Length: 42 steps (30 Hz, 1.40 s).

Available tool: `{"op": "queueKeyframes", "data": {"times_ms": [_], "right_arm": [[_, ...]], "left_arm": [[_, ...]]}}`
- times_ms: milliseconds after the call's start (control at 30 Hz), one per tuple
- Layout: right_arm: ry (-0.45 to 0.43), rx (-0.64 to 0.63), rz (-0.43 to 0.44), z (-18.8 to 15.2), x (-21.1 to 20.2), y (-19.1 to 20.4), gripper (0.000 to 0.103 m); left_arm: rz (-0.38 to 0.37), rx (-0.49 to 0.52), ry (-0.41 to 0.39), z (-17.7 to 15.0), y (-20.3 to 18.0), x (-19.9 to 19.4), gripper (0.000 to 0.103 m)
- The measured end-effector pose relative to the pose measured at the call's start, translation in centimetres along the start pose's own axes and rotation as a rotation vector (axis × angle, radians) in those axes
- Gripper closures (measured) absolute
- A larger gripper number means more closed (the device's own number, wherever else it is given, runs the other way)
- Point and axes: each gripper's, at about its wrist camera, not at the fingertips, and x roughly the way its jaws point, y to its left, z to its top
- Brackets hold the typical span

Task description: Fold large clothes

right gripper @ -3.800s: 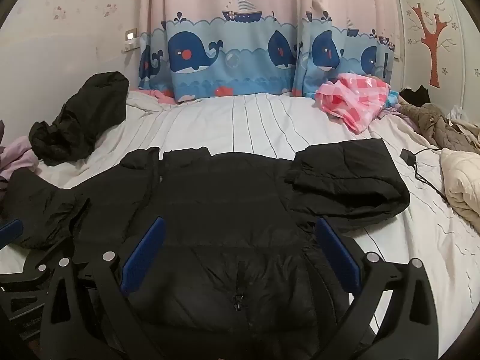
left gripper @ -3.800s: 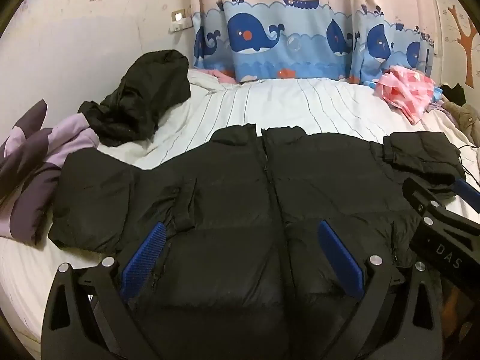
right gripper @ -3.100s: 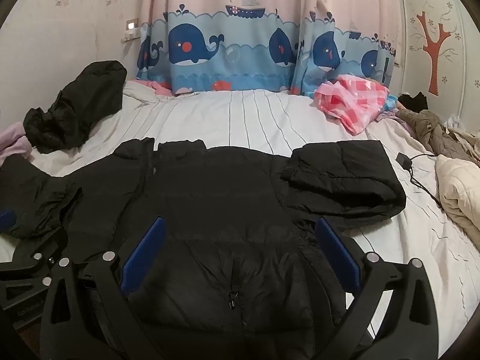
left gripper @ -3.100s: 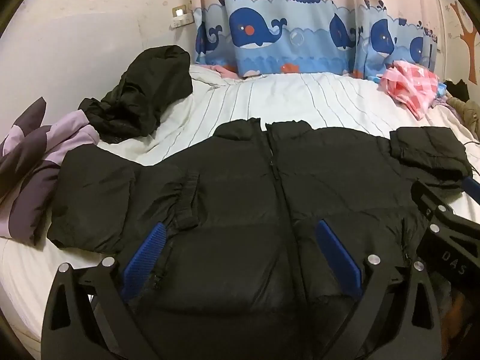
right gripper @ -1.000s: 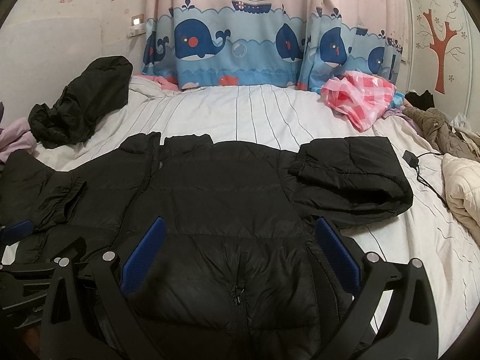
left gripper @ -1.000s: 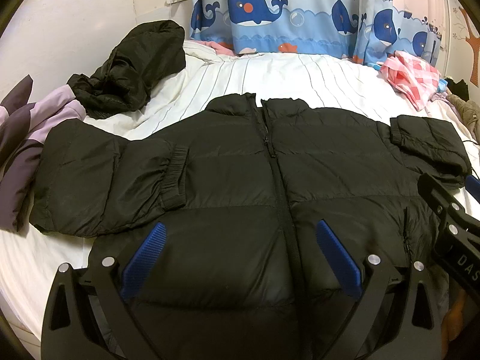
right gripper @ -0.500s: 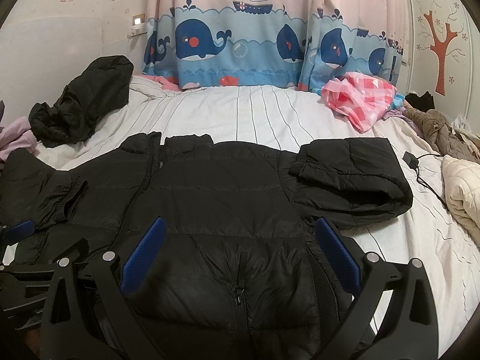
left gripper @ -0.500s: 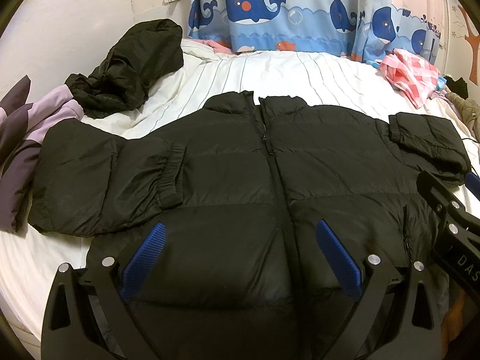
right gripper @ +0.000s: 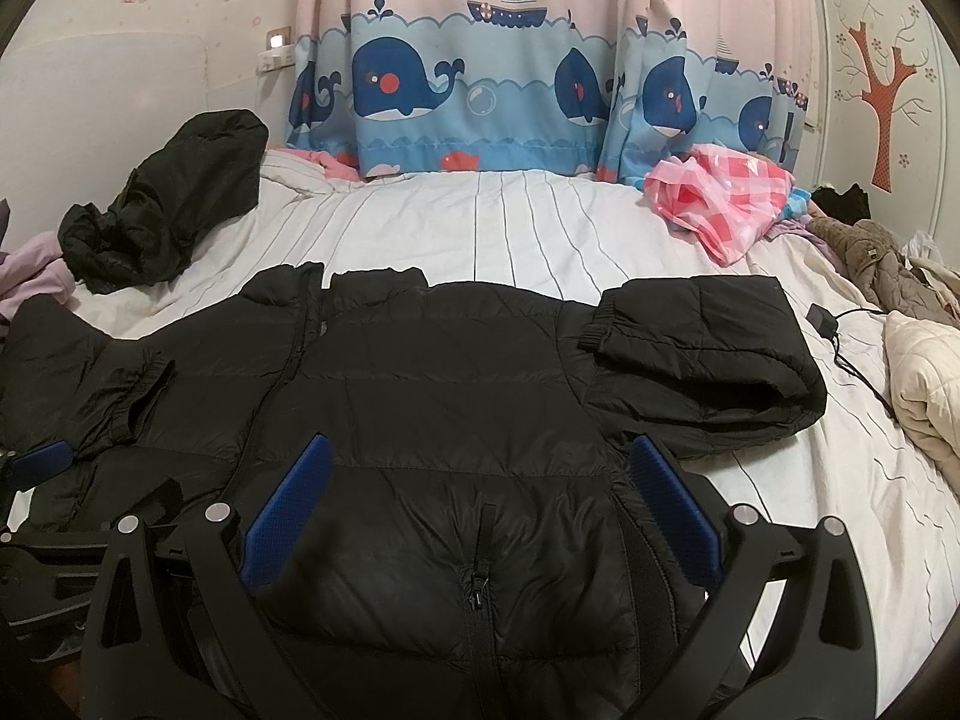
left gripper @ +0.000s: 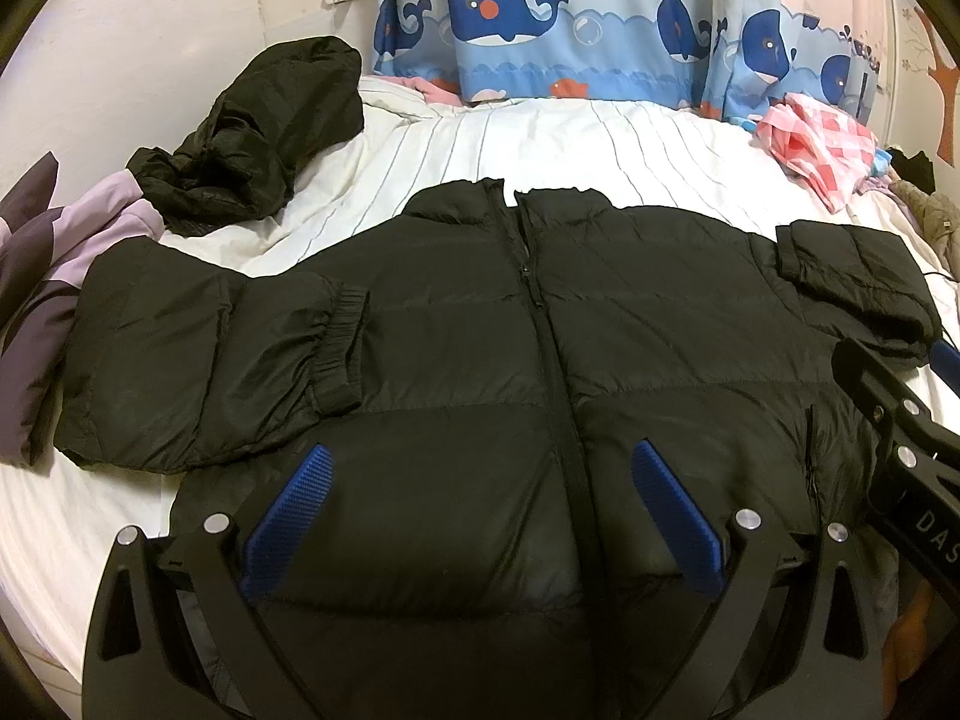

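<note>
A black puffer jacket (left gripper: 510, 348) lies flat, front up and zipped, on the white striped bed (left gripper: 570, 144). Both sleeves are folded inward over the chest: the left sleeve (left gripper: 198, 348) and the right sleeve (right gripper: 702, 354). My left gripper (left gripper: 480, 480) is open and empty above the jacket's lower left front. My right gripper (right gripper: 480, 474) is open and empty above the lower right front (right gripper: 450, 420). The right gripper's body shows at the right edge of the left wrist view (left gripper: 900, 468).
A crumpled black garment (left gripper: 258, 144) lies at the back left, purple bedding (left gripper: 36, 276) at the far left. A pink checked cloth (right gripper: 720, 198) lies at the back right. A charger cable (right gripper: 840, 342) and beige quilted clothes (right gripper: 924, 372) lie at the right.
Both cameras have risen and tipped down a little over the jacket's hem. The jacket has not moved and both grippers stay open.
</note>
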Motion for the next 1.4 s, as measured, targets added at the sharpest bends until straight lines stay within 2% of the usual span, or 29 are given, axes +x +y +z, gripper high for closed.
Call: {"op": "queueKeyframes", "data": {"times_ms": [167, 333, 400, 467, 567, 667, 833, 900, 1000, 1133, 1167, 1200, 1233, 1267, 1300, 1400], "right_arm": [[0.007, -0.023, -0.009, -0.2, 0.1, 0.5, 0.007], [0.033, -0.133, -0.091, 0.2, 1.2, 0.1, 0.007], [0.021, -0.161, -0.139, 1.2, 1.6, -2.3, 0.007], [0.030, -0.118, -0.183, 2.1, 2.0, -5.6, 0.007], [0.057, -0.062, -0.198, 3.6, 3.5, -11.2, 0.007], [0.092, -0.182, -0.271, 4.7, 6.2, -13.3, 0.007], [0.152, -0.434, -0.274, 4.8, 11.2, -11.8, 0.007], [0.180, -0.470, -0.275, 4.8, 13.4, -11.3, 0.007], [0.241, -0.486, -0.205, 5.1, 16.6, -10.5, 0.007], [0.351, -0.572, -0.284, 4.3, 21.8, -10.8, 0.007], [0.388, -0.550, -0.263, 4.3, 22.9, -11.7, 0.012], [0.397, -0.523, -0.238, 4.3, 23.4, -12.3, 0.035], [0.407, -0.467, -0.218, 4.8, 23.8, -13.9, 0.048], [0.419, -0.426, -0.220, 5.2, 23.9, -15.0, 0.073], [0.417, -0.376, -0.213, 5.7, 23.8, -16.2, 0.090], [0.360, -0.224, -0.203, 7.8, 22.1, -20.4, 0.096]], "left_arm": [[-0.001, -0.002, -0.001, 0.0, -0.1, 0.0, 0.007], [-0.004, -0.014, 0.006, 0.0, 0.0, 0.1, 0.007], [-0.009, -0.020, 0.015, 0.0, 0.1, 0.2, 0.007], [-0.014, -0.018, 0.016, 0.1, 0.2, 0.0, 0.007], [-0.017, -0.025, 0.017, 0.3, 0.6, 0.0, 0.007], [-0.026, -0.035, 0.028, 0.4, 0.9, 0.1, 0.007], [-0.027, -0.037, 0.038, 0.6, 0.9, 0.4, 0.007], [-0.030, -0.032, 0.044, 0.6, 0.8, 0.5, 0.007], [-0.032, -0.016, 0.050, 0.7, 0.4, 0.7, 0.007], [-0.036, -0.005, 0.053, 0.7, 0.1, 0.7, 0.007], [-0.039, -0.003, 0.053, 0.7, 0.0, 0.7, 0.007], [-0.040, -0.001, 0.053, 0.7, -0.1, 0.6, 0.007], [-0.042, 0.003, 0.053, 0.7, -0.2, 0.6, 0.007], [-0.043, 0.007, 0.052, 0.6, -0.3, 0.6, 0.007], [-0.043, 0.014, 0.053, 0.6, -0.5, 0.6, 0.007], [-0.044, 0.027, 0.057, 0.4, -1.0, 0.7, 0.007]]}}
